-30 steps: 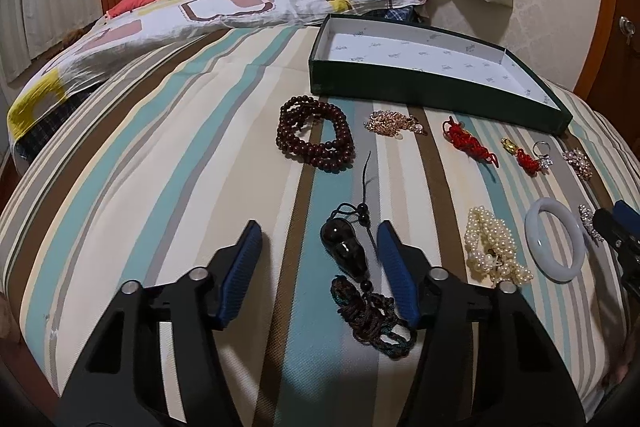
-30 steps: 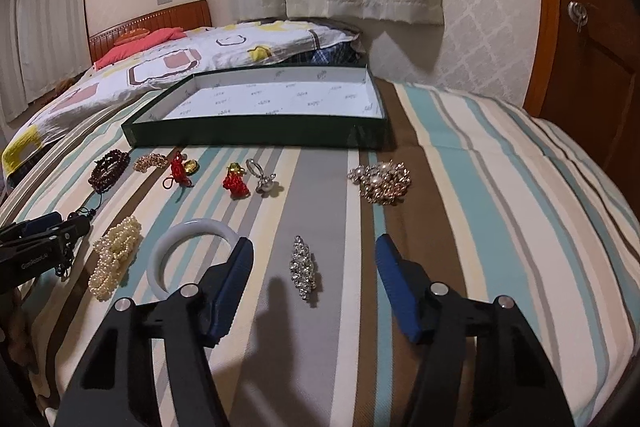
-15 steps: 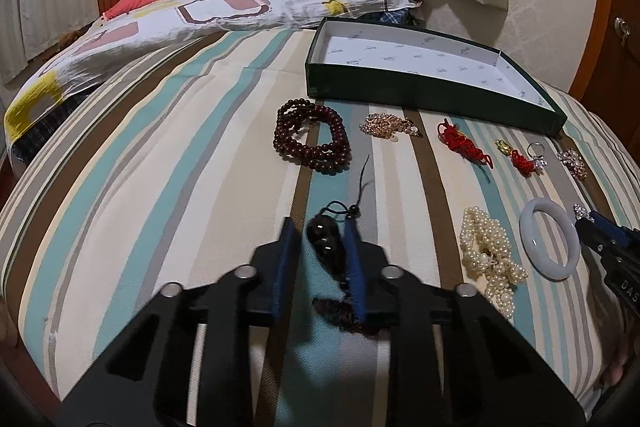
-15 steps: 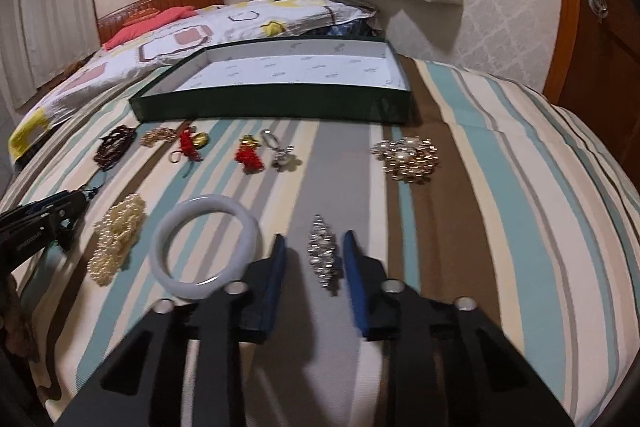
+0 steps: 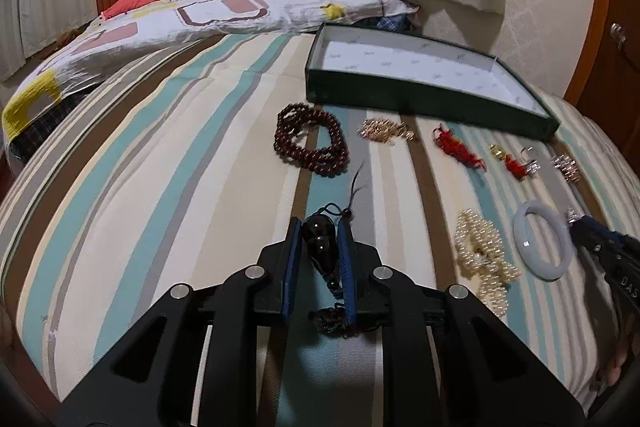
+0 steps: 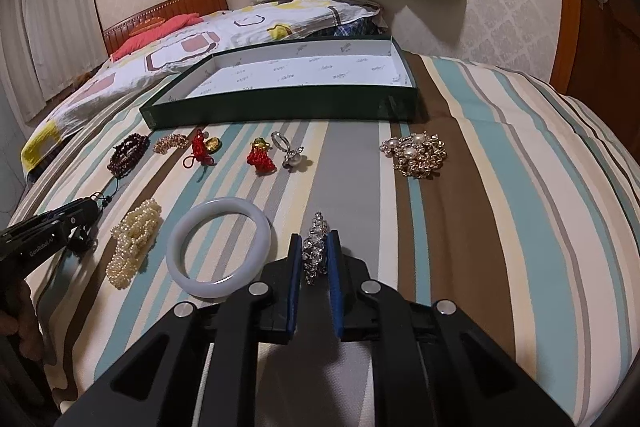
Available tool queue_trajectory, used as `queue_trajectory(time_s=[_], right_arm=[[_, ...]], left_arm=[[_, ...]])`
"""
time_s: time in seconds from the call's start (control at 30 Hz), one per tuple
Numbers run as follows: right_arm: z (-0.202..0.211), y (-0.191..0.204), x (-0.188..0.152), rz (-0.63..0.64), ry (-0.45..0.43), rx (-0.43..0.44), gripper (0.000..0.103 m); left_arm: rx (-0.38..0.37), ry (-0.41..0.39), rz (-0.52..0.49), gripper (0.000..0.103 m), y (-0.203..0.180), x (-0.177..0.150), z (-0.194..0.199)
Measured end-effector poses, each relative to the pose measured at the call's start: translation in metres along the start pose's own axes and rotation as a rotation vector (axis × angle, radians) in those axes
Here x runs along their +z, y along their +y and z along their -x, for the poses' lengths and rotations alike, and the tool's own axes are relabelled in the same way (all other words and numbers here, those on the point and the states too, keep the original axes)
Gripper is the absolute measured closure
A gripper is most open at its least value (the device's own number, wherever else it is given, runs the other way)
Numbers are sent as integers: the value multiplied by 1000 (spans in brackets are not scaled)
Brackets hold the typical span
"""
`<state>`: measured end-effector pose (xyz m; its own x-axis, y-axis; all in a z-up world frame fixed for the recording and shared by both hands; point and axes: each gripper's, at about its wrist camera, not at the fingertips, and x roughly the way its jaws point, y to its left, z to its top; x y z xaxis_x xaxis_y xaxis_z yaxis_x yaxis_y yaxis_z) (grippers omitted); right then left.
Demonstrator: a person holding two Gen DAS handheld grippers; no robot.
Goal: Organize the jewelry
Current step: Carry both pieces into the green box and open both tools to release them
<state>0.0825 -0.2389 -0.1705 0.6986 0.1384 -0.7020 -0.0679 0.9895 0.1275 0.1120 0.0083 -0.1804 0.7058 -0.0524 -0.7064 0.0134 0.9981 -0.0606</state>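
In the left wrist view my left gripper (image 5: 320, 227) is shut on a black gourd pendant (image 5: 318, 243), its blue pads pressing both sides. The pendant's dark cord and tassel (image 5: 334, 319) trail back between the fingers onto the striped bedspread. In the right wrist view my right gripper (image 6: 314, 241) has its jaws closing on a sparkling crystal brooch (image 6: 315, 255), with both pads against its sides. An open green box (image 5: 420, 99) with a white lining lies empty behind the row of jewelry, and shows again as the green box (image 6: 280, 107) from the right.
On the bed lie a dark red bead bracelet (image 5: 310, 143), gold chain (image 5: 384, 129), red knots (image 5: 456, 149), pearl strand (image 6: 134, 243), white bangle (image 6: 208, 287), ring (image 6: 286, 147) and gold pearl cluster (image 6: 416, 155). A wooden door (image 6: 592, 47) stands on the right and a folded quilt (image 5: 200, 15) behind.
Both grippers went from wide open to shut: the left around the black pendant, the right around the crystal brooch. Neither hand shifted noticeably.
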Motion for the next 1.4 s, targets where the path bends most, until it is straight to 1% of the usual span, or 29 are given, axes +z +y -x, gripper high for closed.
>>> queue_trajectory(time_s=[0.2,0.4,0.57,0.73,0.8,0.9,1.0,1.07,1.17,1.27,1.4], right_arm=[[7,0,4,-9,-24,8,90],[21,-1,18,-24,-70,22,90],[34,-2,44,-19,-142,20,90],[31,-4,78,-4,-212,14,90],[22,-6,94,-1,-233,9,90],[10,-10,108,0,-248,3,90],[-13,-15,122,-5,-240,-4,90],[-36,-21,131,-14,-211,-12,90],[-61,-31,135,-43,-167,-13,90],[-86,-40,136,-54,-118,-34,90],[-105,-47,134,-62,-59,-44,90]], left_arm=[[3,-20,-4,85,-1,4,9],[-15,-78,-4,85,-6,21,29],[-56,-122,16,85,-12,47,40],[-84,-169,9,85,-24,79,36],[-100,-177,12,85,-28,94,27],[-108,-184,2,85,-37,117,7],[-119,-170,1,85,-46,138,-19],[-117,-153,-8,85,-53,147,-39],[-104,-119,-36,85,-63,155,-69],[-93,-63,-55,85,-65,155,-97],[-96,12,-58,85,-67,153,-123]])
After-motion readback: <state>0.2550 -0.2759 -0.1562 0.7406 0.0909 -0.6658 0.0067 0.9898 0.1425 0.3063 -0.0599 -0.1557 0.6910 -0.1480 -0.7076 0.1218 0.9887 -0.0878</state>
